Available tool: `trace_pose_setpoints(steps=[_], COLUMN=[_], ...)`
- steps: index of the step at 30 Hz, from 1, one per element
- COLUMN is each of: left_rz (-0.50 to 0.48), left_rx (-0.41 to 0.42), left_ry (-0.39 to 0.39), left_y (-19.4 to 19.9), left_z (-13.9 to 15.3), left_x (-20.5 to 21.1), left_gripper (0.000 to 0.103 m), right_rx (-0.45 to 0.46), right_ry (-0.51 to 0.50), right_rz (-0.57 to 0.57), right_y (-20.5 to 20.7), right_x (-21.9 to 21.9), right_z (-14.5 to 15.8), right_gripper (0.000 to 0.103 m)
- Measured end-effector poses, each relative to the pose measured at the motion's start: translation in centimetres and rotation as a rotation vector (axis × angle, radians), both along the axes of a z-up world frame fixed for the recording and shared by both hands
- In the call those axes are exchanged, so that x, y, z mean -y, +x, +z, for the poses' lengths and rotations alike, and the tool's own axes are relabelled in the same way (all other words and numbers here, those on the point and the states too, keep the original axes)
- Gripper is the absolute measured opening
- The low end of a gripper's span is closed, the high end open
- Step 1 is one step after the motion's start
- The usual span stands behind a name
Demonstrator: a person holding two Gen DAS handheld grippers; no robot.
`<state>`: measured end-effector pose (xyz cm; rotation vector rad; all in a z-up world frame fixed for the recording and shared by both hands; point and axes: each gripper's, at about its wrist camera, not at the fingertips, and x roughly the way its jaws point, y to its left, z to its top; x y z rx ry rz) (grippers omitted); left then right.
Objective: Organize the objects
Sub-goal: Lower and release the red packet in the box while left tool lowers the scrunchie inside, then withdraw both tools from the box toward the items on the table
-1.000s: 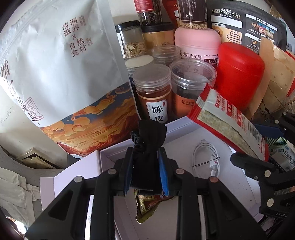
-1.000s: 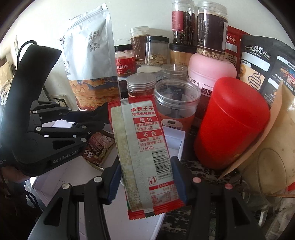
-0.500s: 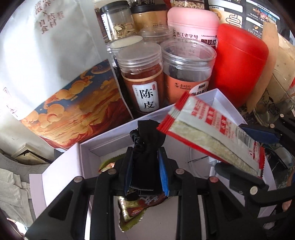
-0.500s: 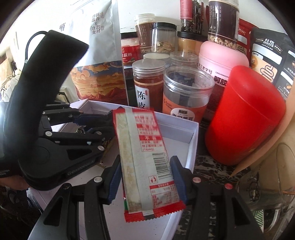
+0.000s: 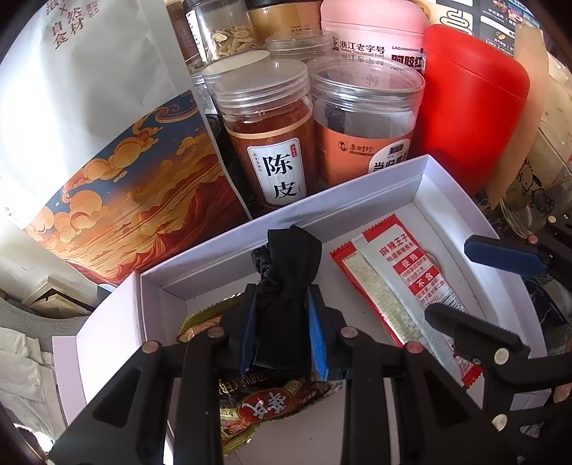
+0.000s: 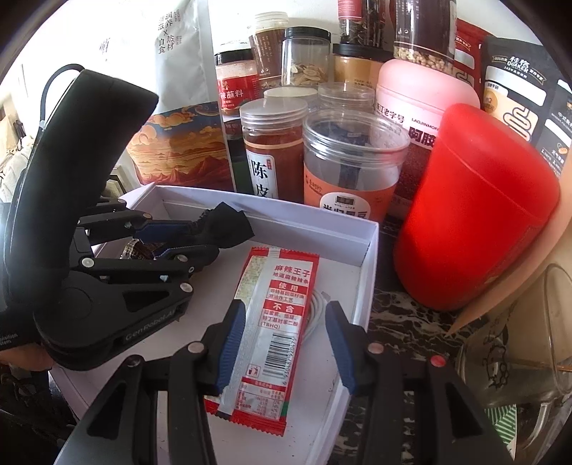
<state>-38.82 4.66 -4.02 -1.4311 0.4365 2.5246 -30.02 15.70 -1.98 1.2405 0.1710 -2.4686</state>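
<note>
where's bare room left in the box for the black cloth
Box floor between left gripper and red packet, and right of that packet's near end. Crowded: brown packet under the cloth, cable by the red packet, jars behind.

1. Large white pouch, printed with orange clouds and red mountains, is standing at the left of the group.
2. Clear jar labelled 陈皮, holding reddish-brown contents, is standing just beside the pouch.
3. Clear orange-labelled jar is holding dark sachets and touching the 陈皮 jar.
4. Red canister is standing lidded, just beside the orange-labelled jar.
5. Pink container is sitting behind both front jars.
6. Black-lidded jar is holding pale slices in the back row.
7. Black Quaker pouch is standing behind the red canister.
8. Tan card is leaning beside the canister.
9. Cartoon-printed glass is standing at the far right.
</note>
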Motion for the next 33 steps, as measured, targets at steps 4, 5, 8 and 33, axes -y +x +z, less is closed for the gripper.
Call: trace_pose_setpoints(steps=[4, 5, 8, 33], left_rz=[-0.012, -0.017, -0.021, 0.096], left_rx=[0.001, 0.008, 0.026, -0.025], left_ry=[0.015, 0.026, 0.034, 0.046], left_y=[0.1, 0.1, 0.0, 3.2], left_z=[-0.2, -0.2, -0.5, 2.8], left_x=[-0.3, -0.4, -0.5, -0.3], left_gripper=[0.025, 0.025, 0.026, 0.051], right_rx=[0.003, 0.001, -0.003, -0.062], right_ry=[0.005, 0.005, 0.007, 0.015], right_rz=[0.002, 0.001, -0.001, -0.055], right_y=[0.0, -0.1, 0.0, 1.0], right_x=[0.0, 0.1, 0.1, -1.3], right_z=[-0.1, 0.0, 0.0, 3.7], right_gripper=[0.047, 0.047, 0.047, 0.052])
